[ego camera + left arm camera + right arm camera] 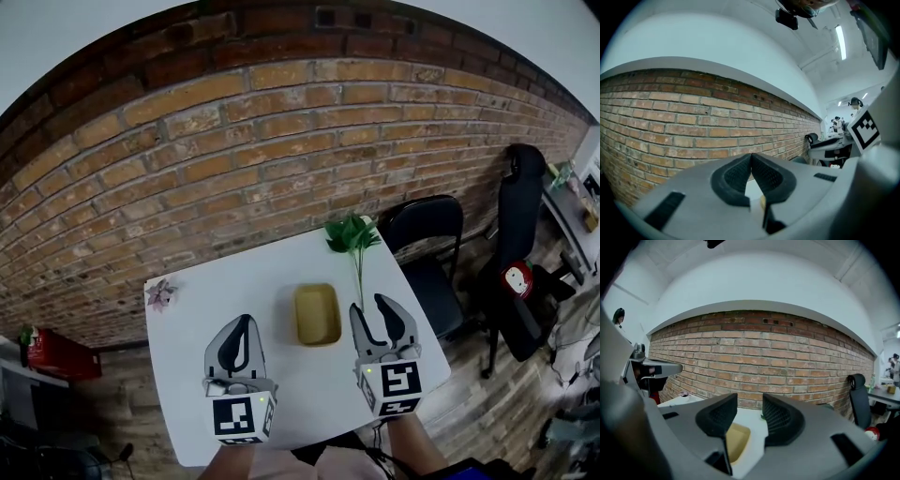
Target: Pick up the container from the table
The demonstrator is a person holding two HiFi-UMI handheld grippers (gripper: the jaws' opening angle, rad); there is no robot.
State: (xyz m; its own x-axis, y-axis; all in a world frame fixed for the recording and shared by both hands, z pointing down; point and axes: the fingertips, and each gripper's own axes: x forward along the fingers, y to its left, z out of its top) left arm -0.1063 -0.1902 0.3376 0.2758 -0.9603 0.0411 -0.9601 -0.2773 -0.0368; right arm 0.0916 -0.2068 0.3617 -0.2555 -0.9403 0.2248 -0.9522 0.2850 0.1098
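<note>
Head view: the yellow container (317,315) lies mid-table (178,356), between both grippers. Left gripper (245,323) fingers are pressed together, empty. Right gripper (369,307) fingers stand apart, empty. Right gripper view: one finger (717,416) hides the container's left portion.

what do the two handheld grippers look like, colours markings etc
The left gripper and right gripper both have pale grey shells and curved jaws lined with ribbed black pads. Each carries a white cube printed with black square markers, with a small green light near its top. The forearms show no sleeves.
</note>
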